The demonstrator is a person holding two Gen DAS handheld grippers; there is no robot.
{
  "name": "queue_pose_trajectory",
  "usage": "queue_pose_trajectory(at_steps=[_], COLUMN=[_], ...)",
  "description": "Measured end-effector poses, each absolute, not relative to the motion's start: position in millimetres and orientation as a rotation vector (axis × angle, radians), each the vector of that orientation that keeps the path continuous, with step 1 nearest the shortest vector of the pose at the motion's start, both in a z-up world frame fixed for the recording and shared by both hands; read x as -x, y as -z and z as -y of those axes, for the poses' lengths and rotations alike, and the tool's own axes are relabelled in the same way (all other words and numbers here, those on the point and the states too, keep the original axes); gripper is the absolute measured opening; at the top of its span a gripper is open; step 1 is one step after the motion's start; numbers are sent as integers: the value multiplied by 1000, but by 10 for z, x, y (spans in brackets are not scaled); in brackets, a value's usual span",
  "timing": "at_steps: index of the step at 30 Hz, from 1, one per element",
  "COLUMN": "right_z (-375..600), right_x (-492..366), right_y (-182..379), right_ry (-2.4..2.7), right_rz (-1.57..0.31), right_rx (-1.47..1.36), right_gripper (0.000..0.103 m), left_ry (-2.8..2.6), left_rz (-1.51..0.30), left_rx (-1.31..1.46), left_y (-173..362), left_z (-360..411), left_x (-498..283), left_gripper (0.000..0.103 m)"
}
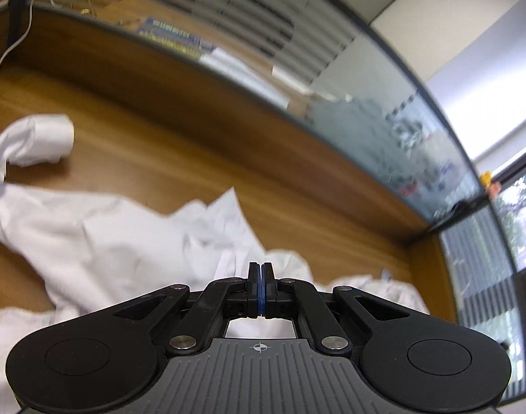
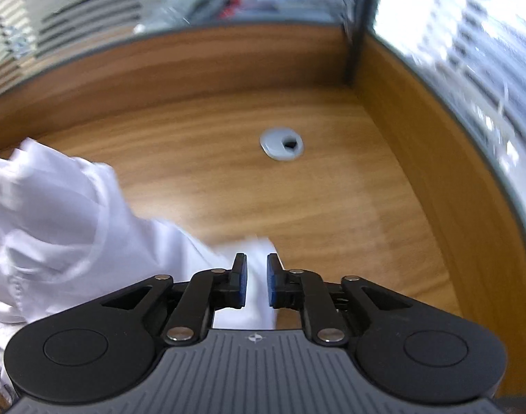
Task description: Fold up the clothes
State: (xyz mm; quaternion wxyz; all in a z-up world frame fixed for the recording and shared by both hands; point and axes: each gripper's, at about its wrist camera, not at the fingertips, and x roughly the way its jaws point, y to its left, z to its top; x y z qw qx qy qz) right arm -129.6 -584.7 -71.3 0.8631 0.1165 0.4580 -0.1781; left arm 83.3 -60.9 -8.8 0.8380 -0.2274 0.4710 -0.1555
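A crumpled white shirt (image 1: 101, 238) lies spread over the wooden desk (image 1: 180, 158), with one sleeve end curled up at the far left. My left gripper (image 1: 261, 269) hovers over the shirt's near folds, shut, its blue pads pressed together with no cloth showing between them. In the right wrist view the same white shirt (image 2: 56, 214) is bunched at the left. A strip of it runs between the fingers of my right gripper (image 2: 256, 258). Those fingers stand a narrow gap apart, closed on that strip, whose end pokes out just past the tips.
A grey cable grommet (image 2: 282, 145) sits in the desk ahead of the right gripper. Low wooden walls topped by glass partitions (image 1: 383, 117) enclose the desk at the back and right. A thin white cable (image 1: 8, 51) hangs at the far left.
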Motion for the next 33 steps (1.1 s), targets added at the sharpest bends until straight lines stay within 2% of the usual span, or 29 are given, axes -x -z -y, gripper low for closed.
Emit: queue_pose_trajectory(at_steps=[3, 7, 9, 11, 12, 14, 19, 22, 28, 33], right_z=[5765, 5610, 5495, 5365, 5291, 5111, 4767, 4650, 4555, 4583], right_x=[1218, 1048, 934, 830, 781, 690, 599, 588, 476, 303], right_y=[499, 228, 127, 52, 22, -54, -104, -97, -172, -88], right_ry=[298, 169, 92, 24, -7, -63, -150, -158, -200, -249], right_rz=[-931, -887, -873, -864, -863, -873, -901, -903, -869, -935], right_rx=[-210, -205, -201, -184, -172, -152, -124, -91, 40, 101], right_gripper=[16, 26, 31, 39, 41, 42, 43, 43, 45, 44], left_ry=[338, 378, 415, 449, 466, 509, 626, 687, 808, 800], left_rz=[-1045, -1068, -1068, -1059, -1054, -1045, -1033, -1052, -1088, -1099], left_rx=[432, 320, 281, 239, 212, 160, 49, 16, -50, -79], left_y=[181, 248, 269, 271, 272, 278, 332, 428, 619, 864], left_z=[711, 944, 1101, 1246, 1331, 1491, 1865, 2063, 2459, 2776], left_x=[-766, -707, -695, -700, -704, -692, -607, -533, -384, -336], left_gripper=[2, 6, 15, 29, 31, 45, 66, 69, 69, 69])
